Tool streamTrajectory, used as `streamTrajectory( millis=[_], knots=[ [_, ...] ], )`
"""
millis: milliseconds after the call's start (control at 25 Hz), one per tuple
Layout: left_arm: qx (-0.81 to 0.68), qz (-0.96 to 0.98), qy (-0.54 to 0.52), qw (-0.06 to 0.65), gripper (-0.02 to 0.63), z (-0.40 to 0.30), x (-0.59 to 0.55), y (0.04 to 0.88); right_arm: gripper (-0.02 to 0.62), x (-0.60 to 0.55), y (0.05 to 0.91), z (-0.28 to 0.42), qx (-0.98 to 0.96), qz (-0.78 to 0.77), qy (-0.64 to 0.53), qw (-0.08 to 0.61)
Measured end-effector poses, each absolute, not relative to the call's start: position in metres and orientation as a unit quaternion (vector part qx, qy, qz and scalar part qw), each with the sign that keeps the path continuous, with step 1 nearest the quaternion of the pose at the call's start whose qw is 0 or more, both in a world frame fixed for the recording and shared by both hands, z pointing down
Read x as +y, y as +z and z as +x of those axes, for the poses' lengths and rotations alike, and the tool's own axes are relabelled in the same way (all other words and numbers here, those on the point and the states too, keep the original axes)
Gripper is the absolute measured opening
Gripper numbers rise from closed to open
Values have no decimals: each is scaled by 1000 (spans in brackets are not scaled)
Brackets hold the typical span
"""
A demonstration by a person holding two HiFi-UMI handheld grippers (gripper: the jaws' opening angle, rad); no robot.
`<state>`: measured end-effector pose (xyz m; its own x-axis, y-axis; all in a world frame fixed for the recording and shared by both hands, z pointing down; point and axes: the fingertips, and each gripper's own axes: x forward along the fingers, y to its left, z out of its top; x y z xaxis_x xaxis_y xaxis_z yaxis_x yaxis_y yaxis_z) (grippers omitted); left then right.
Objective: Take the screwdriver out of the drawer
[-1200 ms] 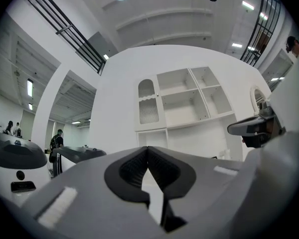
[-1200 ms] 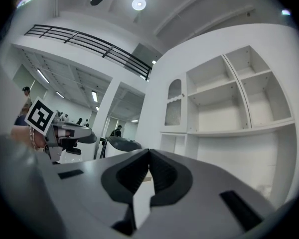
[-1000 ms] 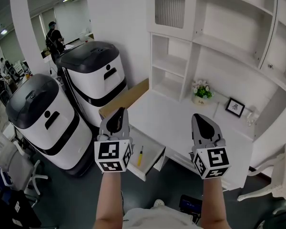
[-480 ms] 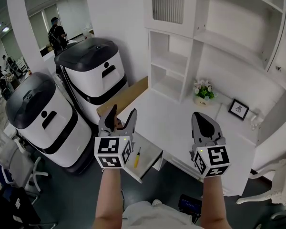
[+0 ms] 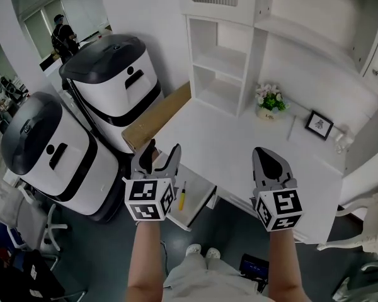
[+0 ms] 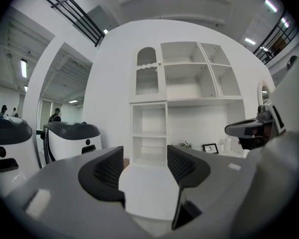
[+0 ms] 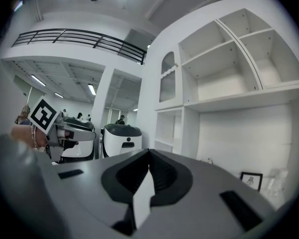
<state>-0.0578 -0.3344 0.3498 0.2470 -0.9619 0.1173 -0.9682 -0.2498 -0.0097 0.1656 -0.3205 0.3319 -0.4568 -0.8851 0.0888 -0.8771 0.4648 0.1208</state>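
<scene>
A screwdriver (image 5: 183, 199) with a yellow handle lies in the open white drawer (image 5: 199, 192) pulled out from under the desk's left end. My left gripper (image 5: 162, 151) is open and empty, hovering above the drawer just left of the screwdriver. In the left gripper view its gripper (image 6: 144, 166) frames the desk top and shelves, with nothing between the pads. My right gripper (image 5: 263, 153) is shut and empty over the desk's front edge, well to the right of the drawer. The right gripper view shows that gripper (image 7: 149, 171) shut, pointing level at the shelves.
A white desk (image 5: 239, 140) carries a potted plant (image 5: 269, 99) and a small picture frame (image 5: 319, 124) below a white shelf unit (image 5: 220, 74). Two white-and-black machines (image 5: 113, 80) (image 5: 44, 150) stand to the left, with a cardboard board (image 5: 159, 115) against the desk. A white chair (image 5: 365, 231) stands at the right.
The left jaws went from shut to open. Both grippers have sunk a little toward the desk and drawer, and the drawer now lies closer under the left gripper.
</scene>
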Motion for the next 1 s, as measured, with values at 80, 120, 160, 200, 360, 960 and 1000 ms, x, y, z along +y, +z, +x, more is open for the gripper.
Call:
streamTrajectory(
  millis=[80, 120, 160, 200, 360, 960, 1000],
  knots=[
    [-606, 792, 58, 48, 261, -59, -337, 365, 6, -322, 345, 164, -851, 519, -16, 79],
    [-604, 793, 60, 57, 261, -60, -338, 372, 6, -323, 352, 162, -849, 521, -10, 83],
    [-602, 793, 62, 67, 261, -62, -340, 380, 6, -324, 359, 161, -848, 523, -3, 88],
    [-599, 794, 64, 76, 261, -63, -341, 387, 6, -325, 366, 160, -847, 524, 4, 93],
    [-587, 798, 81, 110, 261, -66, -345, 420, 6, -327, 392, 155, -840, 531, 26, 110],
    [-542, 782, 173, 254, 261, -71, -354, 567, 6, -348, 477, 138, -826, 531, 92, 166],
    [-541, 778, 179, 265, 261, -71, -355, 577, 6, -350, 482, 137, -826, 530, 95, 169]
  ],
)
